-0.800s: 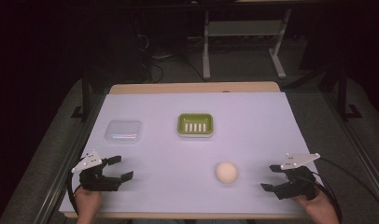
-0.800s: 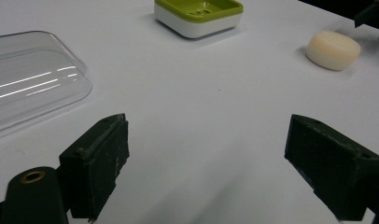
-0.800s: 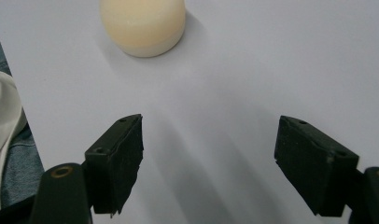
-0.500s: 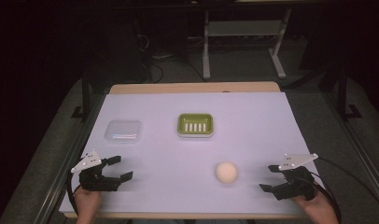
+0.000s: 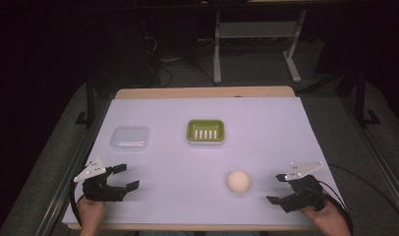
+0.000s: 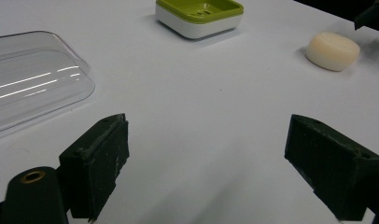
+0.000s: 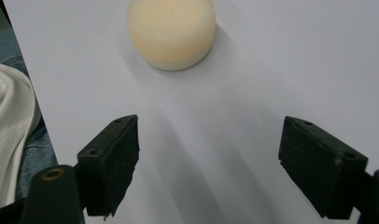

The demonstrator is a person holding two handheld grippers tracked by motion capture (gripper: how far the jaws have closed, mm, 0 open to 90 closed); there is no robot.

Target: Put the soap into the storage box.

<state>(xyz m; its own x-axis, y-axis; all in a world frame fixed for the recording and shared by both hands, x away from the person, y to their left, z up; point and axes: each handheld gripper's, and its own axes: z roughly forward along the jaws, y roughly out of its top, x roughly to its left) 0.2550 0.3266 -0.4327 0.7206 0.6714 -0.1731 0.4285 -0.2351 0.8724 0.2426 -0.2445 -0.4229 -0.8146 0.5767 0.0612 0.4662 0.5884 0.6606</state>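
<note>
Step in hand, as judged: the approach to the soap [image 5: 238, 181], before any grasp. The right tongs [image 5: 283, 188] sit low over the surface [image 5: 266, 128] with jaws spread wide and nothing between them. In the right gripper view the soap [image 7: 171, 30] lies straight ahead of the gap, slightly toward the left jaw, clearly apart from both pads.

The left tongs [image 5: 125, 177] are likewise wide open and empty, resting near the front left edge. From the left gripper view the soap [image 6: 333, 50] is well off, far right, while the clear lid [image 6: 33, 77] lies just beyond the left jaw.

Position of the soap: a round, cream-coloured bar lying flat on the surface, front right of centre, near the right tongs and well apart from the green soap dish [image 5: 205, 132], which stands behind it toward the middle. The clear lid [image 5: 130, 137] is to the left of the dish.

Next move, in my estimate: push the right tongs forward until the jaws straddle the bar, centre it, then close. Rounded sides may slip, so grip across the widest part, gently.
</note>
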